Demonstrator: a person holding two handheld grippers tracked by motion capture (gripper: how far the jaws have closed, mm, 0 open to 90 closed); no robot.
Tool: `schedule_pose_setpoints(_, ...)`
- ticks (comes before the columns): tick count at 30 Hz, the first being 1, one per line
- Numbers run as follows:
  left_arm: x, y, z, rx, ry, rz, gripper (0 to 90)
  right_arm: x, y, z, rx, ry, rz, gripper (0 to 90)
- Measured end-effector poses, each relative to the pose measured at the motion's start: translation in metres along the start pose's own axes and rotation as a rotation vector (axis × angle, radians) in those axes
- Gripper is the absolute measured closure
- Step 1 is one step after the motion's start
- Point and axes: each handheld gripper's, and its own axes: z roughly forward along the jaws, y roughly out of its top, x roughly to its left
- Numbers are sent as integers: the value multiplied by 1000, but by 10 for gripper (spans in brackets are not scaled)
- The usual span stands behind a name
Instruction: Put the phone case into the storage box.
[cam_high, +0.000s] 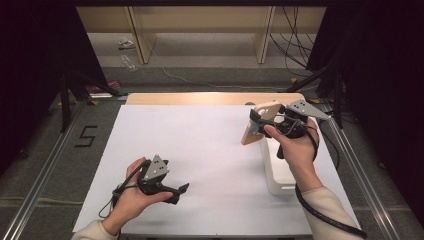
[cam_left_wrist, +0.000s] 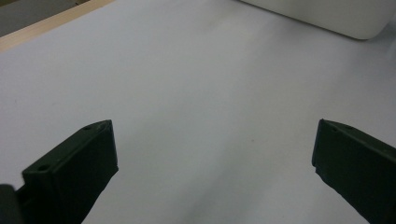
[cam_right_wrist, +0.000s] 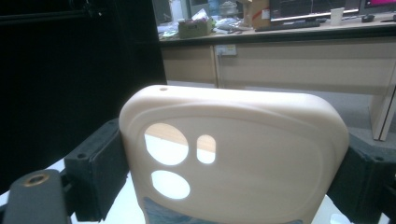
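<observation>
My right gripper (cam_high: 261, 121) is shut on a beige phone case (cam_high: 258, 123), held up above the right side of the white table (cam_high: 200, 150). In the right gripper view the phone case (cam_right_wrist: 243, 154) stands between the two black pads, its back with the camera cut-outs facing the lens. My left gripper (cam_high: 181, 192) rests low near the table's front left, held in a hand. Its jaws stand wide apart over the bare white table surface (cam_left_wrist: 210, 93) with nothing between them.
A white box (cam_high: 278, 170) sits on the table under my right hand; its rounded edge (cam_left_wrist: 327, 16) shows far off in the left gripper view. Beyond the table's wooden far edge (cam_high: 210, 98) are a floor with cables and wooden furniture legs.
</observation>
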Motion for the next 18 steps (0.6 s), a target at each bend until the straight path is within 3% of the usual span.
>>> schedule_pose_setpoints(18,0,0,0,-1,2,-1,0,-9,4,-5,-12,-32,6,128)
